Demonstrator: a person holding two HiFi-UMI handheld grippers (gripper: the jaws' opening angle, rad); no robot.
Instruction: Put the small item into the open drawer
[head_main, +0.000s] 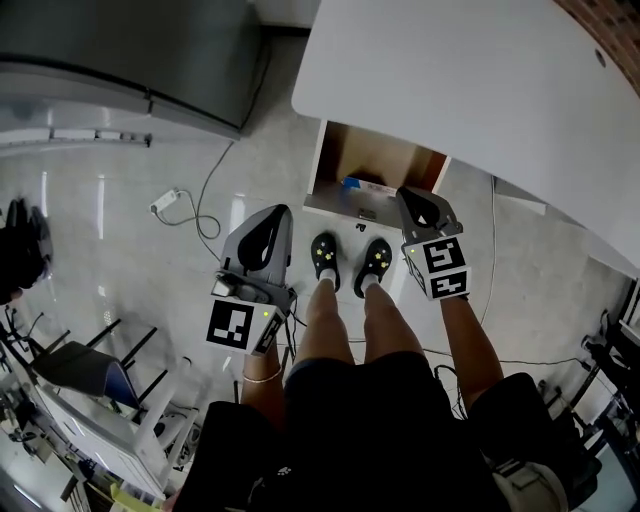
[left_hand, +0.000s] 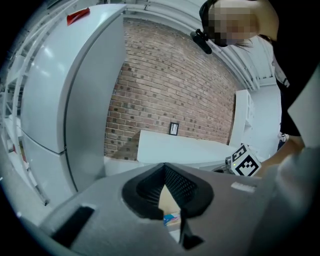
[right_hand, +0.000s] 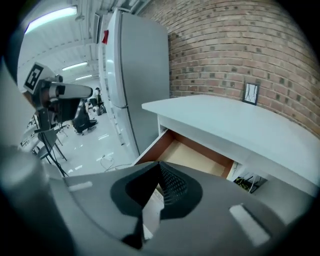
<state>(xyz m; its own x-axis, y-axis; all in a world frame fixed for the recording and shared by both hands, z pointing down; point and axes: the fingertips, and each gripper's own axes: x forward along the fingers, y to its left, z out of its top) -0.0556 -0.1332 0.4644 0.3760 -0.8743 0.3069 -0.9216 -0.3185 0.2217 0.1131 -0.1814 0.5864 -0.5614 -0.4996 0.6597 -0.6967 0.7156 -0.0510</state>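
Head view: person stands facing white desk (head_main: 450, 80); open drawer (head_main: 385, 158) beneath it, just ahead of the shoes (head_main: 324, 256).
Small item (head_main: 368, 185), a blue-and-white box, lies inside the drawer near its front edge. No gripper touches it.
Right gripper (head_main: 405, 192): held above the drawer's front right corner, jaws closed tip to tip, nothing between them.
Left gripper (head_main: 283, 212): to the drawer's left, over the floor, apart from it. Jaws closed and empty; the item shows in the gap behind their tips in the left gripper view.
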